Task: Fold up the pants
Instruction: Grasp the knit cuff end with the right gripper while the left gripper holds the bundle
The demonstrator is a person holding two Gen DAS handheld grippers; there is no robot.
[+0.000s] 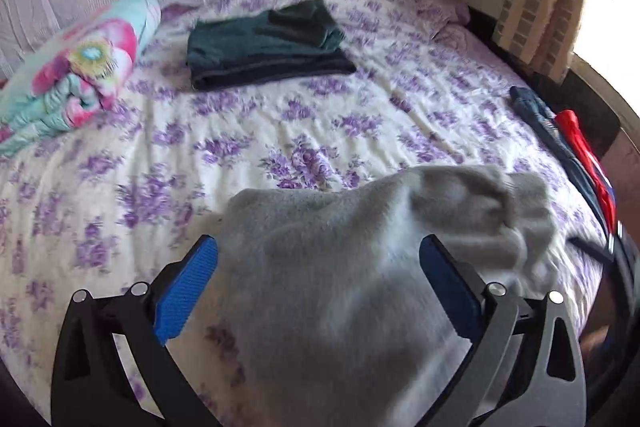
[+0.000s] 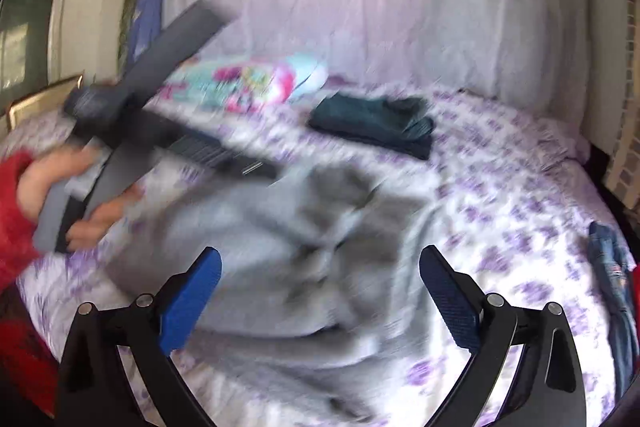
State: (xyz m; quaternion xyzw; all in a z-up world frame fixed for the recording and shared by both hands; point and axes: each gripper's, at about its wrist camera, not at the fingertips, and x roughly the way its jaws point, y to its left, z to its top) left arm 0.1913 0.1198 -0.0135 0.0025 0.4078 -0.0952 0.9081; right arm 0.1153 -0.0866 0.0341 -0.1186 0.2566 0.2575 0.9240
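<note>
Grey sweatpants (image 1: pixel 352 267) lie bunched on the bed with the purple-flowered sheet (image 1: pixel 280 131). My left gripper (image 1: pixel 318 259) is open, its blue pads wide apart above the grey cloth, holding nothing. In the right wrist view the same grey pants (image 2: pixel 288 251) lie crumpled and blurred. My right gripper (image 2: pixel 320 263) is open above them and empty. The left gripper's body (image 2: pixel 132 115) and the hand holding it show at the left of that view.
A folded dark green garment (image 1: pixel 268 47) lies near the headboard and shows in the right wrist view (image 2: pixel 376 125). A folded pink and teal blanket (image 1: pixel 80 67) sits at far left. Blue and red clothes (image 1: pixel 560 139) lie at the bed's right edge.
</note>
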